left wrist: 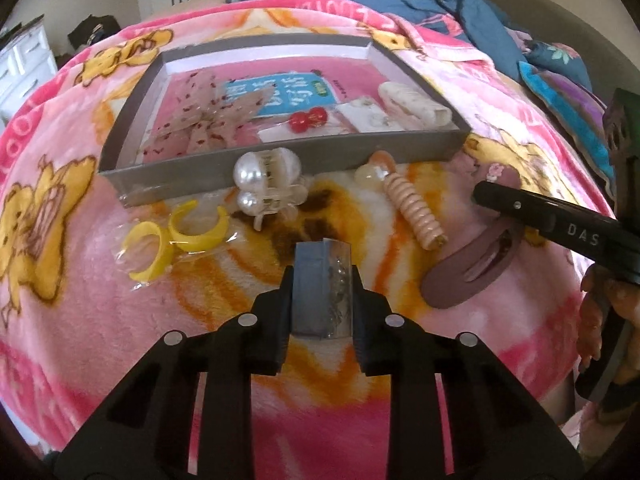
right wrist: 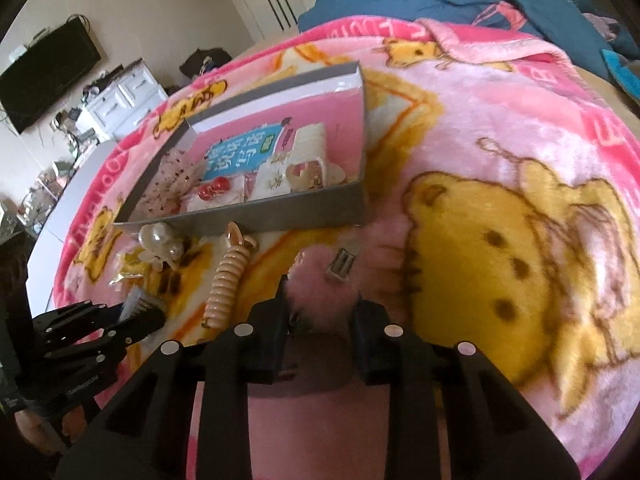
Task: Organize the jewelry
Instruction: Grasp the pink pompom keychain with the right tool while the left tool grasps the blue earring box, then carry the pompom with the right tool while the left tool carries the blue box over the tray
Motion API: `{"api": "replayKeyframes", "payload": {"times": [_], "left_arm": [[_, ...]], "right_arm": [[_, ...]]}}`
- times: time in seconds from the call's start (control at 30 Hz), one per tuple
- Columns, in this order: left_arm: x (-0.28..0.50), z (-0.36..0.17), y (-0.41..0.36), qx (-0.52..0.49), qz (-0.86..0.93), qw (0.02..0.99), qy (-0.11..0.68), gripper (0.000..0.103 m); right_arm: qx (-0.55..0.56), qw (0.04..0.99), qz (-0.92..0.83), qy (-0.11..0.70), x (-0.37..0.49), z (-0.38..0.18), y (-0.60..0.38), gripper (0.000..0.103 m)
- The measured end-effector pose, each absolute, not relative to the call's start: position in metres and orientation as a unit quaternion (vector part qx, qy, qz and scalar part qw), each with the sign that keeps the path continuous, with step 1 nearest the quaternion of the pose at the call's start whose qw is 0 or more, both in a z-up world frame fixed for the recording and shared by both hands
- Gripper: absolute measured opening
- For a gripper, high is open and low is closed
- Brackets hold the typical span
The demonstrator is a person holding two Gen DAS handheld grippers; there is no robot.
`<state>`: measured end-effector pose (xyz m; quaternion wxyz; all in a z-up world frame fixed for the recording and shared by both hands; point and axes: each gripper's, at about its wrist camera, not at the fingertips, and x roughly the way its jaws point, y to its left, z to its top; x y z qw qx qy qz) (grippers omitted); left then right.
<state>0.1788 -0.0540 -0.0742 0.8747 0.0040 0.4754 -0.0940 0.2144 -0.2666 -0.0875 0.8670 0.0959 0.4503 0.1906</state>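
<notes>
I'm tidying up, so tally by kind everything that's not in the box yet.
Rings: 2
Clips: 3 (pearl clip, mauve clip, fluffy clip)
Spiral tie: 1
Card, held in the left gripper: 1
Total: 7

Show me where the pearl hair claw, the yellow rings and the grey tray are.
pearl hair claw (left wrist: 262, 184), left wrist view, on the clear body beside the large pearl.
yellow rings (left wrist: 176, 236), left wrist view, on the band of the nearer ring.
grey tray (left wrist: 328, 152), left wrist view, on its near wall.
</notes>
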Motion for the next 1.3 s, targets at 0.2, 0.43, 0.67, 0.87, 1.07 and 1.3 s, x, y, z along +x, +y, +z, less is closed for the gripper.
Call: {"api": "replayKeyframes", "payload": {"times": [0.2,0.43,0.67,0.87,1.07,1.3], "left_arm": [[0.168,-0.061,-0.06,0.006,-0.106,0.881,0.461,0.017],[0.155,-0.044,-0.063,0.002,-0.118,0.887,0.445,0.017],[0.139,-0.022,-0.054,-0.008,-0.125,0.897,0.425,0.017],[0.129,-0.009,-0.037,-0.021,-0.118,0.904,0.411,0.017],[0.12,-0.001,-0.016,-0.035,-0.102,0.91,0.4,0.017],[0.113,0.008,0.007,-0.042,-0.083,0.917,0.389,0.017]], "right_arm": [[0.108,0.881,0.176,0.426,0.198,-0.071,-0.286,0.026],[0.111,0.893,0.165,0.403,0.182,-0.051,-0.302,0.026],[0.104,0.899,0.181,0.386,0.161,-0.029,-0.297,0.026],[0.1,0.898,0.204,0.377,0.146,-0.017,-0.277,0.026],[0.09,0.895,0.226,0.373,0.138,-0.009,-0.251,0.026],[0.08,0.891,0.248,0.372,0.136,-0.002,-0.223,0.026]]}}
